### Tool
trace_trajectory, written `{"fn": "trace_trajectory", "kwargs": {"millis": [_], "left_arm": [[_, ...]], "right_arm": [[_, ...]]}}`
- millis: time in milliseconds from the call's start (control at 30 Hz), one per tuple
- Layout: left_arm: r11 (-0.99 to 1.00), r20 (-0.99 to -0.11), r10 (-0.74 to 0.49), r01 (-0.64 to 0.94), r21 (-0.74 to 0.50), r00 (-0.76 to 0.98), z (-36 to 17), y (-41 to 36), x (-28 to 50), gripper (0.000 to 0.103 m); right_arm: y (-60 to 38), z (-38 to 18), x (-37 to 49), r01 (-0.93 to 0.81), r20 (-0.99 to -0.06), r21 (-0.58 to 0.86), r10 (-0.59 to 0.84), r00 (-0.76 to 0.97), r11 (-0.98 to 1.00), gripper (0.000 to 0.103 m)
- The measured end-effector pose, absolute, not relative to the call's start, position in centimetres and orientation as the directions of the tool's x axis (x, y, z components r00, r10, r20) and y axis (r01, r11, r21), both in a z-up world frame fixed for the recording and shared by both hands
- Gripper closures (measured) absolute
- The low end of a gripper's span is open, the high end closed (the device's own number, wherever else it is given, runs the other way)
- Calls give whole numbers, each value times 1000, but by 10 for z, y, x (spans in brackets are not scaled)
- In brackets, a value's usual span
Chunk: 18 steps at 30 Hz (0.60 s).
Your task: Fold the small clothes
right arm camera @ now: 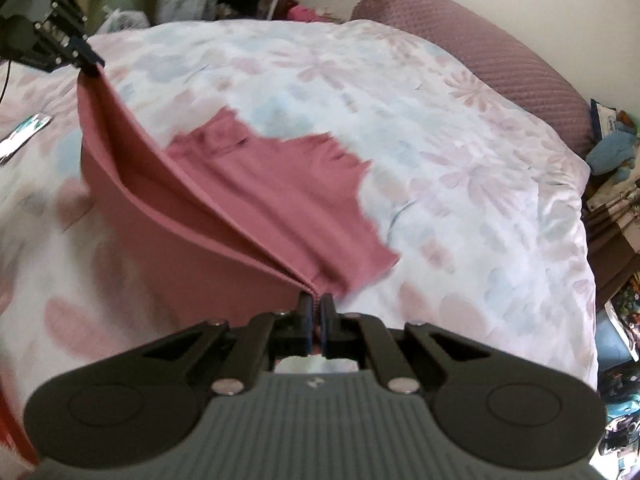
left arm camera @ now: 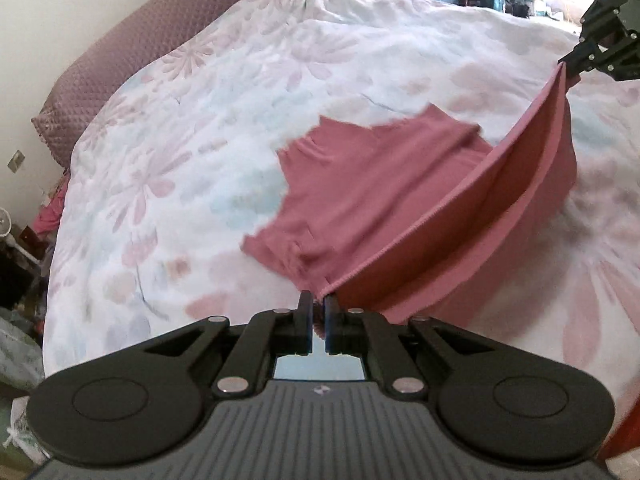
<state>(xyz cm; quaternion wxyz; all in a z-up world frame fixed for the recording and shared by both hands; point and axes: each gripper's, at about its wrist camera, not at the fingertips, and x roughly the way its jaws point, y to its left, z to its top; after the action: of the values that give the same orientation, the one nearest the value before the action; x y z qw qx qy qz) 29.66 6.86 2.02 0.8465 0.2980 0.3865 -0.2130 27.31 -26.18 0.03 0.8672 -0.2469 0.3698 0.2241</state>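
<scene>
A small dusty-pink garment (left arm camera: 384, 200) hangs between my two grippers above the floral bedspread (left arm camera: 200, 140). My left gripper (left arm camera: 318, 300) is shut on one corner of its hemmed edge. My right gripper (left arm camera: 568, 65), at the far right of the left wrist view, is shut on the other corner. In the right wrist view the right gripper (right arm camera: 316, 300) pinches the garment (right arm camera: 248, 200) and the left gripper (right arm camera: 90, 65) holds the far corner at upper left. The hem is stretched taut between them; the rest drapes down onto the bed, its ragged-looking far edge blurred.
A mauve quilted pillow (left arm camera: 132, 52) lies along the bed's head, and it also shows in the right wrist view (right arm camera: 500, 48). Cluttered clothes and bags (right arm camera: 616, 152) surround the bed. A foil packet (right arm camera: 24, 132) lies on the bedspread at the left.
</scene>
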Motion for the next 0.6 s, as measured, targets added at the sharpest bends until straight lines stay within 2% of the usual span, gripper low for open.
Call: {"fn": "trace_trajectory", "kwargs": {"millis": [267, 467, 600], "left_arm": [[717, -807, -89, 600, 355, 584, -7, 62, 419, 98], [742, -859, -73, 604, 293, 507, -74, 67, 499, 98], [764, -876, -71, 591, 260, 478, -115, 71, 530, 98]], "right_arm": [[-260, -19, 415, -576, -788, -244, 186, 586, 780, 103], [-258, -85, 514, -578, -840, -163, 195, 506, 800, 103], [-254, -136, 550, -544, -857, -115, 194, 477, 831, 103]]}}
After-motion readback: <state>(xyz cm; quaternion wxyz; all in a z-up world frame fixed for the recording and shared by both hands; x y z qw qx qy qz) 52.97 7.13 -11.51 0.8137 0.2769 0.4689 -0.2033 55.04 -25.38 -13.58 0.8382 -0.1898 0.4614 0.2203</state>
